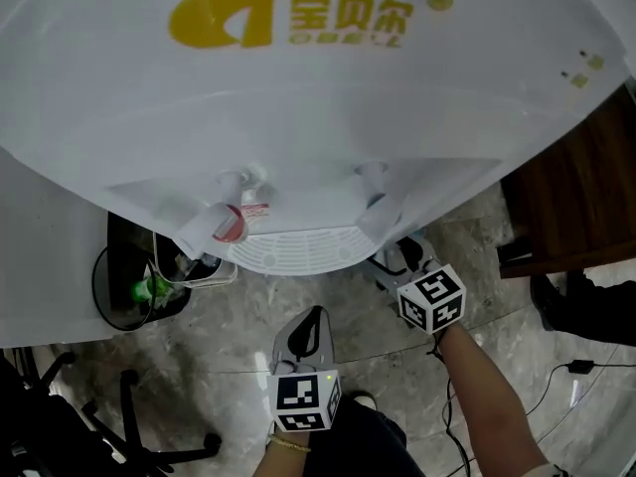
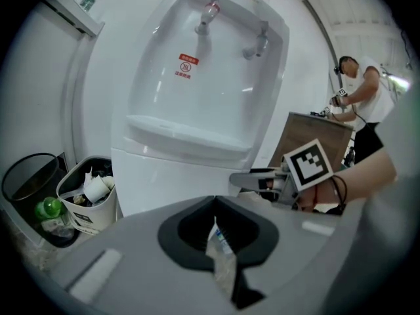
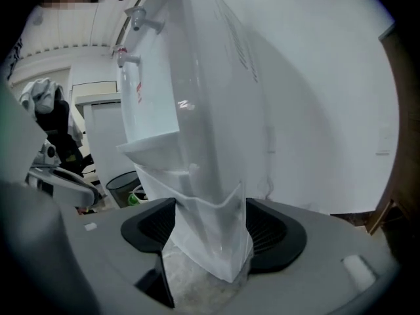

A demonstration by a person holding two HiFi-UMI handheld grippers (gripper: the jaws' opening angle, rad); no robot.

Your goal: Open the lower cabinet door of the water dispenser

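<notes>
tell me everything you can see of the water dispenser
The water dispenser is a tall white unit of glossy plastic, upright on a marbled floor beside two bins. Its top bears a gold logo. A front recess holds two taps, one marked red, a red sticker, and a slotted drip tray below. The lower door looks shut. One front corner stands between the open jaws of the right gripper; contact cannot be told.

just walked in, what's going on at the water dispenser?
A person with a gripper in each hand is working at the white water dispenser. The right gripper has its jaws open, with a front edge of the lower cabinet between them. The left gripper, jaws together, holds nothing. The door looks unopened.
</notes>
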